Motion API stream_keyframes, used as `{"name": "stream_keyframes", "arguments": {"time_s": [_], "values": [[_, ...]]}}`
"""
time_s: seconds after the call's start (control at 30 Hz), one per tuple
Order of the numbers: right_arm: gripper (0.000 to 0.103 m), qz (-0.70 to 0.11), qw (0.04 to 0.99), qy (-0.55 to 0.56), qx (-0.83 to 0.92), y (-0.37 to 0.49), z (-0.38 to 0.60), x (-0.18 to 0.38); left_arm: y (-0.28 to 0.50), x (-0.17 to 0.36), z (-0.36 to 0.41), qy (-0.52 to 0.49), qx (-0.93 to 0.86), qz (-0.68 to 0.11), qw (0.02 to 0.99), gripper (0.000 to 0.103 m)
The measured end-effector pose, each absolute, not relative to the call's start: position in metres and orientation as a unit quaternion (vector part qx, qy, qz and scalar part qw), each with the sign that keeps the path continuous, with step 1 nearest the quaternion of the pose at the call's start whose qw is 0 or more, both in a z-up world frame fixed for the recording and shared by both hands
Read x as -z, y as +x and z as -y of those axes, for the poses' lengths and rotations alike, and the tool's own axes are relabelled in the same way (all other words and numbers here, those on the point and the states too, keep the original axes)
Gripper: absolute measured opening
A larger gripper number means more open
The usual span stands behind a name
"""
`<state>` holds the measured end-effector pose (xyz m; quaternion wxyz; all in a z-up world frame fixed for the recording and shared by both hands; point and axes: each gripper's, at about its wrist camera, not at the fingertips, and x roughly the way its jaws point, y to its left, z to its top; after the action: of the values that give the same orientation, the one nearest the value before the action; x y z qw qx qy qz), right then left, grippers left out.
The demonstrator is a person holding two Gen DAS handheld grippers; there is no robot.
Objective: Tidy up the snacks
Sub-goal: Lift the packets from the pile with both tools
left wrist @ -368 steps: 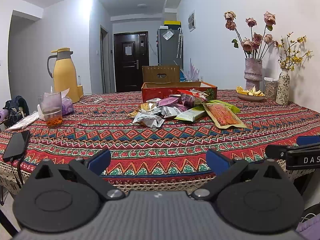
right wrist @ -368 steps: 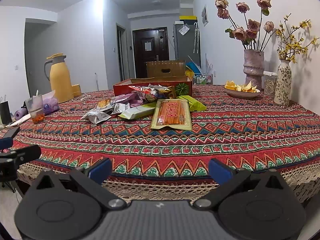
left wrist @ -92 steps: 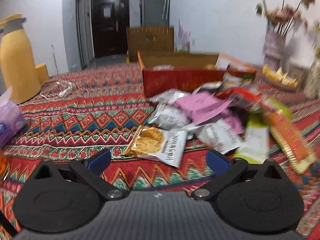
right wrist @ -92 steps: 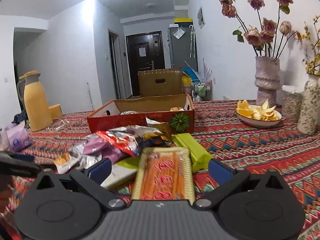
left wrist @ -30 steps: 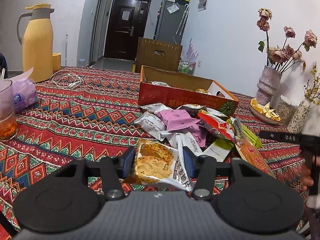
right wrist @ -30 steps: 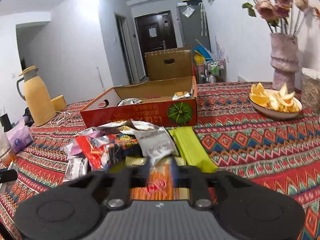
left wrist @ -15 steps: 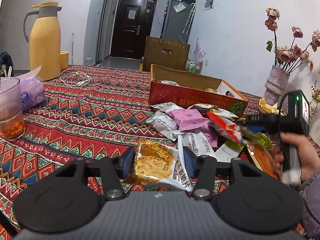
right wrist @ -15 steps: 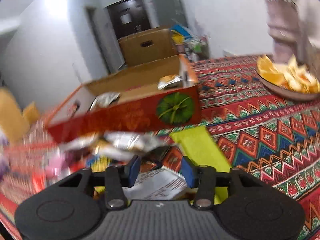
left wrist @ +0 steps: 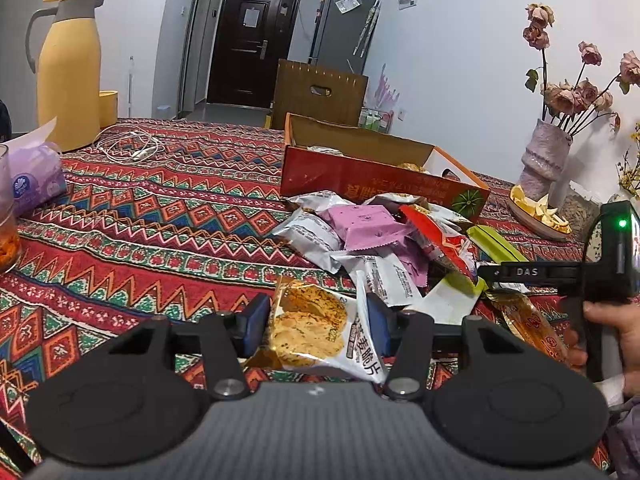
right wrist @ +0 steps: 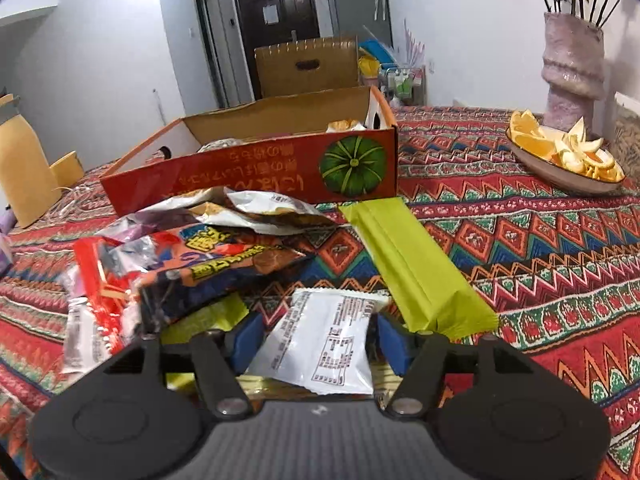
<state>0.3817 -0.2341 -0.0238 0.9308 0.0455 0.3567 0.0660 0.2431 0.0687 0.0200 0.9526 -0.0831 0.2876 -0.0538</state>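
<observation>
Left tongs (left wrist: 316,322) clamped on cracker packet (left wrist: 316,332) above worktop (left wrist: 140,220); right tongs (right wrist: 316,338) opening around white packet (right wrist: 320,348). Close squarely before lifting; carry both over pile (left wrist: 372,232) into red box (left wrist: 380,176).

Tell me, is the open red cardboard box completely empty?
No, the open red cardboard box already holds a few snack packets inside.

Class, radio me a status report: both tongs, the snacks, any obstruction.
Left tongs shut on cracker packet. Right tongs opening, white packet between them. Red box beyond the snack pile, path clear.
</observation>
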Motion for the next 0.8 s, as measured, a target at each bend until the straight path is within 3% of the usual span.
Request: {"name": "stream_keyframes", "arguments": {"time_s": [0.13,0.3,0.8], "values": [[0.06,-0.353,0.934,0.034,-0.054,0.389,0.233,0.025,0.242,-0.019,-0.068,-0.083,0.054,-0.29,0.952,0.053],[0.04,-0.348,0.936,-0.019,-0.051,0.391,0.228,0.027,0.239,-0.021,-0.071,-0.086,0.046,-0.287,0.953,0.053],[0.04,-0.279,0.955,-0.019,-0.102,0.251,0.233,-0.03,0.18,-0.046,-0.047,-0.071,0.063,-0.256,0.962,0.053]]}}
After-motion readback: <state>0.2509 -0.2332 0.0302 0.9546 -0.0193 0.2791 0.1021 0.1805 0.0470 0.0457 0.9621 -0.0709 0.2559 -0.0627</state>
